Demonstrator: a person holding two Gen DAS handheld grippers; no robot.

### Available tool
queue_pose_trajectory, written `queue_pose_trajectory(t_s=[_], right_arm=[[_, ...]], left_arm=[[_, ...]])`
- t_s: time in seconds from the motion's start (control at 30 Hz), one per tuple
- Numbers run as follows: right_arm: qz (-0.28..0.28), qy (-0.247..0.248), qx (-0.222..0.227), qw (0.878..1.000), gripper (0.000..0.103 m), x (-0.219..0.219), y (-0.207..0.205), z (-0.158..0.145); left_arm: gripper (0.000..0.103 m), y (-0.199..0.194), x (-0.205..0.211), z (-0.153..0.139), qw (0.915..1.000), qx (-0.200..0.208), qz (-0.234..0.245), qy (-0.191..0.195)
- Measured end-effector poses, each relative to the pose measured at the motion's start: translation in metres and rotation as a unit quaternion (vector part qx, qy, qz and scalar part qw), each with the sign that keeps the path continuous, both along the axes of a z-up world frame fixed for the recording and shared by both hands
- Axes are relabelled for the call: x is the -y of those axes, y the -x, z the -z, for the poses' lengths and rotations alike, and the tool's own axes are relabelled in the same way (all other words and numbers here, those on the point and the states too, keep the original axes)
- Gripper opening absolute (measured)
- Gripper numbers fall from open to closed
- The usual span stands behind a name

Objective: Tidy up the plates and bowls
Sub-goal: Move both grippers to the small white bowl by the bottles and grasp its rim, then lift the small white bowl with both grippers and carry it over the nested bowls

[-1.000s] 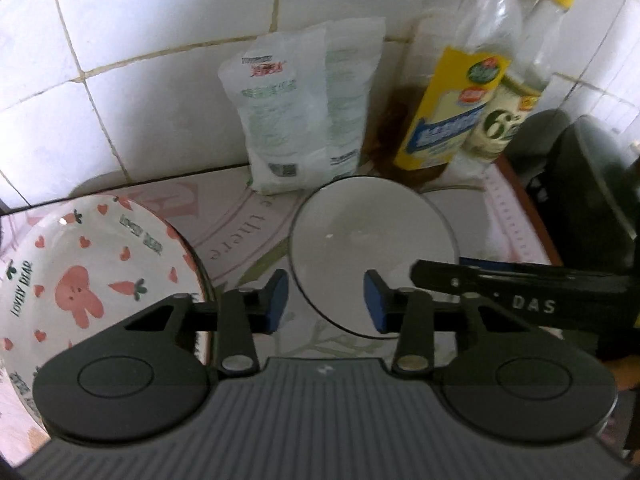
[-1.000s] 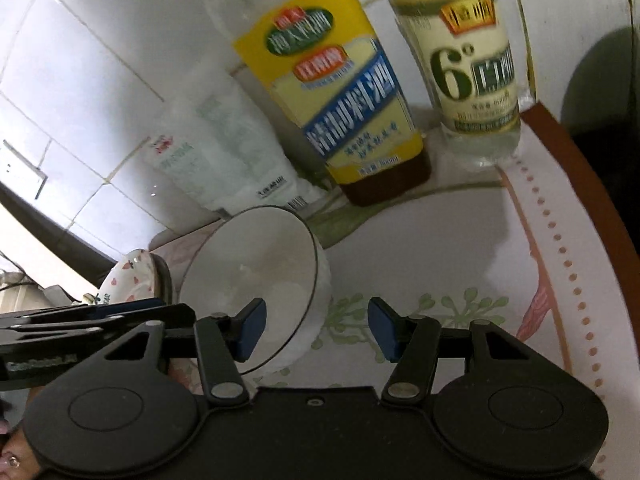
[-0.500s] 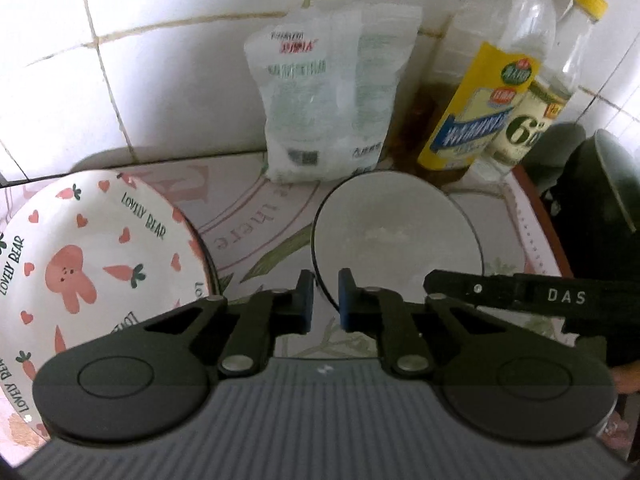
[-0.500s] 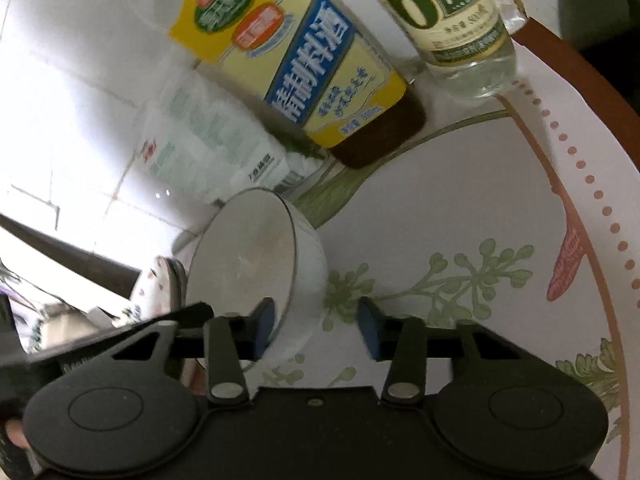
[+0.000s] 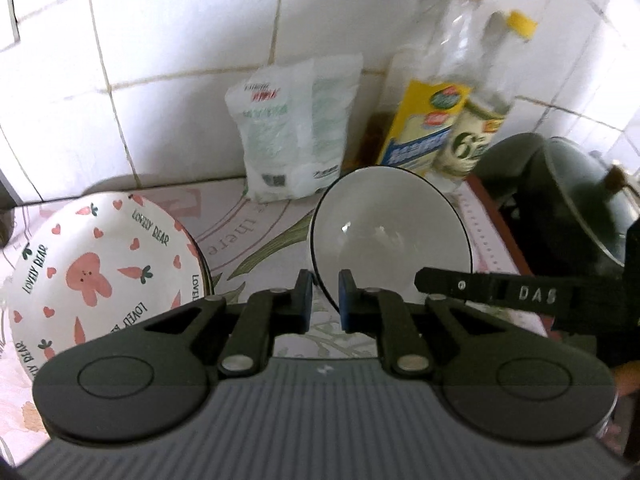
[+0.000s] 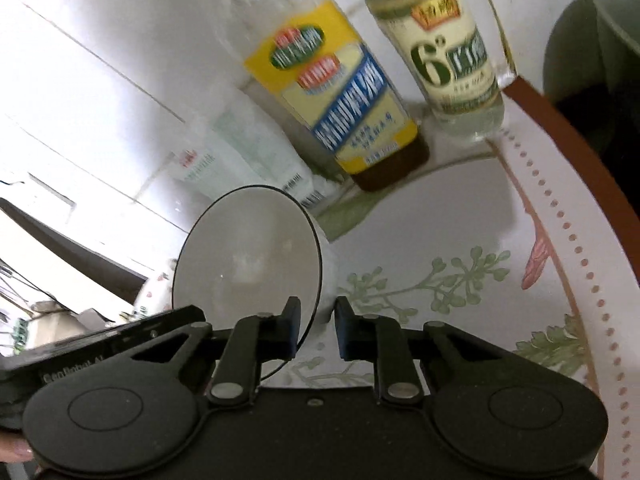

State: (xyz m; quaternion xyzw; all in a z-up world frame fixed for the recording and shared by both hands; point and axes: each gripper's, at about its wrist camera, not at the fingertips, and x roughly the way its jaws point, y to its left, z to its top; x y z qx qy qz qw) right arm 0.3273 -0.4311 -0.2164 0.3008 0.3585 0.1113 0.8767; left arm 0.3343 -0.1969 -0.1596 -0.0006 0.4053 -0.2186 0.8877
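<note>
The white bowl (image 5: 390, 232) with the thin dark rim is the thing in hand, and I take it as my landmark. It is held tilted between two grippers, in front of the salt bag (image 5: 294, 128) and the two bottles (image 6: 340, 92) that stand against the tiled wall. The left gripper (image 5: 325, 300) is clenched on the near rim of the bowl, one blue pad inside and one outside. The right gripper (image 6: 317, 328) bites the rim from the other side; its jaws have just been closing, and the rim is between them, the pads seeming to press on it. To the left of the bowl lies the rabbit plate (image 5: 100, 272), on the flowered cloth (image 6: 460, 264), well clear of both grippers. The bowl looks like glazed ceramic, so I judge it stiff, a little heavy for its size, smooth and therefore slippery under the pads, and it can chip or break if it falls. The rim is the only thin part a gripper can take, so a hold on two opposite points of the rim seems right to me. With the tilt, the weight may turn the bowl in the pads, so both grips should be firm.
</note>
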Motion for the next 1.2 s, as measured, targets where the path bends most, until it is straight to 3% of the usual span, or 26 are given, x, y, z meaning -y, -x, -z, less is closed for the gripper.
queue_pose_trajectory(t_s=[0.27, 0.57, 0.83, 1.2], right_arm=[[0.01, 0.003, 0.049, 0.999, 0.023, -0.005, 0.045, -0.041], [-0.01, 0.024, 0.062, 0.998, 0.022, -0.03, 0.085, -0.057], [-0.018, 0.055, 0.049, 0.997, 0.022, -0.049, 0.098, -0.055], [-0.047, 0.109, 0.041, 0.992, 0.022, -0.076, 0.095, -0.049]], left_arm=[[0.012, 0.05, -0.015, -0.036, 0.9996, -0.001, -0.002, 0.027], [0.012, 0.096, -0.039, -0.049, 0.9995, -0.004, -0.014, 0.029], [0.013, 0.107, -0.058, -0.025, 0.9977, -0.04, -0.022, 0.051], [0.012, 0.107, -0.085, 0.007, 0.9874, -0.094, -0.065, 0.109]])
